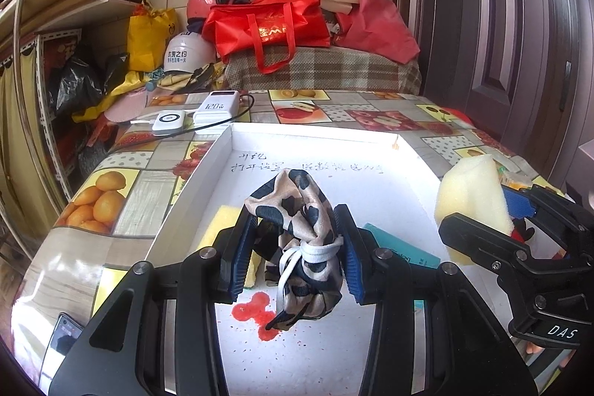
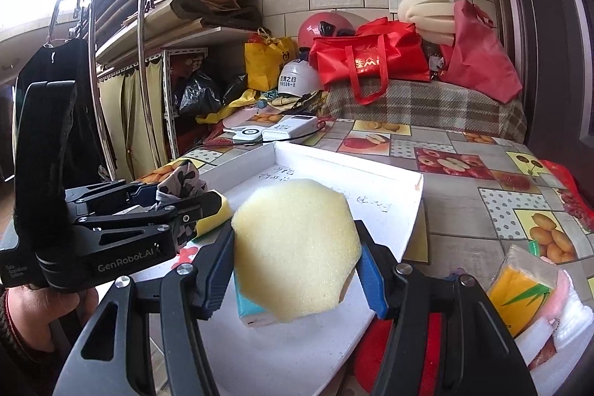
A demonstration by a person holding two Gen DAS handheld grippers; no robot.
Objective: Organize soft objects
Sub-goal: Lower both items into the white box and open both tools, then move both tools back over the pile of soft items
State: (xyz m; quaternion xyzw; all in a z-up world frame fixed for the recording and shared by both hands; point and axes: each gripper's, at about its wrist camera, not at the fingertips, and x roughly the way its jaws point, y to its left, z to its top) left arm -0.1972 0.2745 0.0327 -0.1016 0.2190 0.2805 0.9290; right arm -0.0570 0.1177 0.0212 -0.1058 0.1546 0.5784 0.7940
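We judge the step in hand to be carrying soft things to the shallow white cardboard tray [image 1: 222, 151], which lies under and ahead of both grippers. Our left gripper [image 1: 297, 247] is clamped, jaws fairly narrow, on a knotted beige-and-navy patterned cloth bundle [image 1: 300, 229], and our right gripper [image 2: 297, 255] is clamped wider on a pale yellow foam sponge block [image 2: 297, 247]. The next move likely calls for lowering each over bare tray floor, clear of the flat yellow sponge [image 1: 222, 221] and teal packet [image 1: 393, 244] lying below, and then parting the jaws.
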